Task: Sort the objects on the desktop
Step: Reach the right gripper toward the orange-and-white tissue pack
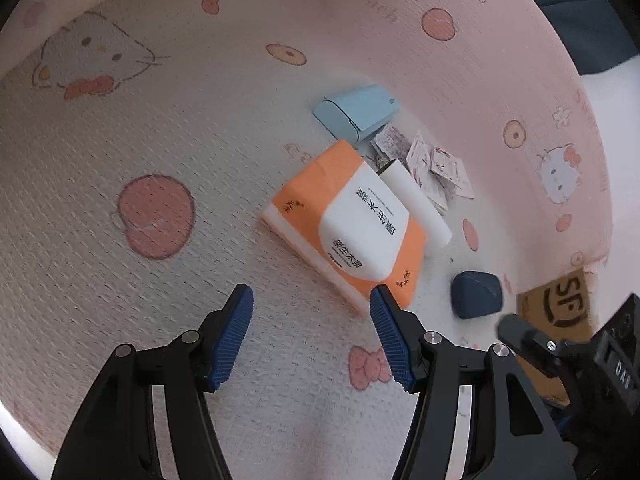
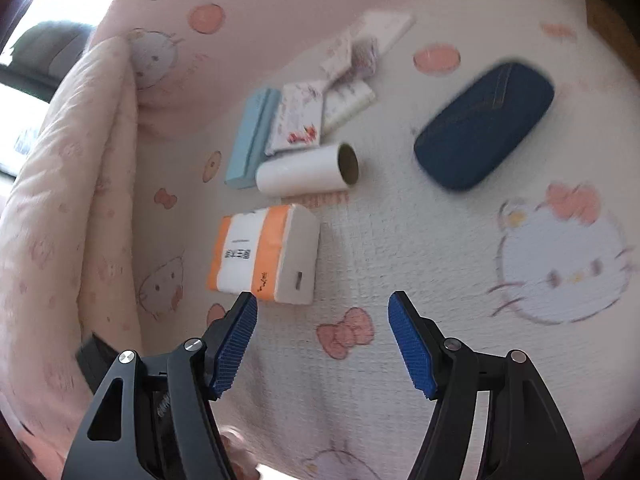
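Jaws of the left gripper [image 1: 312, 334] stood wide apart with nothing between the blue pads, only the pink-and-white cartoon-cat blanket [image 1: 120, 128] beneath them. Its right fingertip reached the near corner of the orange-and-white tissue pack [image 1: 344, 220]; whether it touched could not be told. The pack lay flat, its long axis running diagonally from that corner up and to the left in the left wrist view. Just beside its far long edge lay a white paper roll [image 1: 416, 200], parallel to the pack. Beyond these sat a light blue case [image 1: 356, 114] and a loose heap of small printed tissue packets [image 1: 432, 164]. A dark blue glasses case [image 1: 476, 294] rested well to the right, near a brown cardboard box [image 1: 560, 304] at the blanket's edge; the box's inside was hidden.

The right gripper [image 2: 322, 340] was likewise spread wide and empty. In its view the roll's open cardboard end faced right, and the glasses case lay diagonally, apart from the rest.
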